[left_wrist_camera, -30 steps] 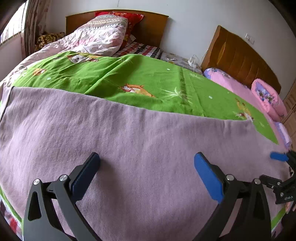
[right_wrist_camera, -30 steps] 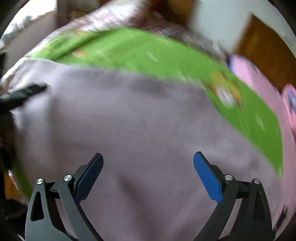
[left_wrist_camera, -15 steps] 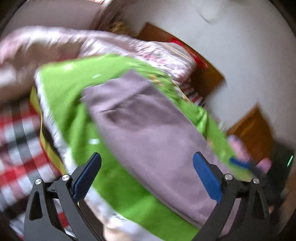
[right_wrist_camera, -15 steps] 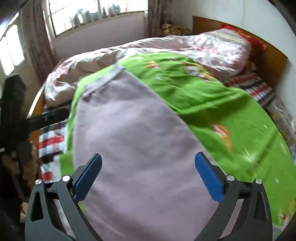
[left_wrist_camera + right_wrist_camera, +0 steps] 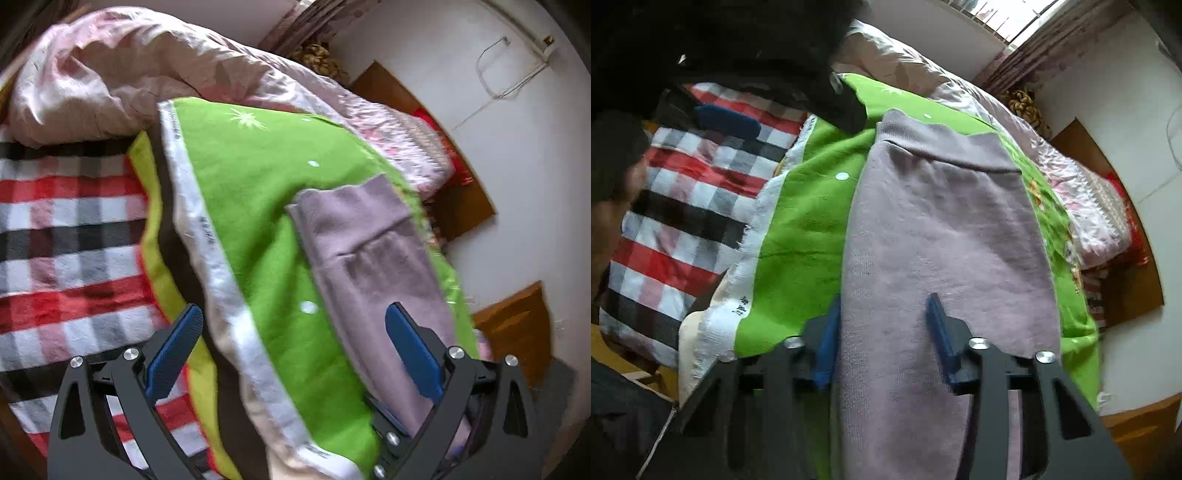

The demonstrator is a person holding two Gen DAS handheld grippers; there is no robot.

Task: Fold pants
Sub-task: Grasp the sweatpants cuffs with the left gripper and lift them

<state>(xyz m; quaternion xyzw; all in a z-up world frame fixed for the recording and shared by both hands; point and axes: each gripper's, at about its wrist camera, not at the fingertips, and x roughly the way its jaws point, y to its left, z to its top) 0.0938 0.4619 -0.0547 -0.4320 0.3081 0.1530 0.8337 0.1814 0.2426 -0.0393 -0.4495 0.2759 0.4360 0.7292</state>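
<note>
On the green cartoon-print blanket (image 5: 798, 236) lie the mauve knit pants (image 5: 942, 229), 1 long strip already doubled leg on leg, waistband at the blanket's far end. Near its closer end, the right gripper (image 5: 882, 339) is closing on the pants' edge. Beside the blanket's white hem, the left gripper (image 5: 291, 354) is spread, empty. Crosswise folds remain.

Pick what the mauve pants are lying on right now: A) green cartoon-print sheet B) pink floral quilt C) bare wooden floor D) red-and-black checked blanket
A. In the right wrist view the mauve pants lie flat on the green cartoon-print sheet, green showing along both long edges; the checked blanket lies off to the side, beyond the sheet's white border.
</note>
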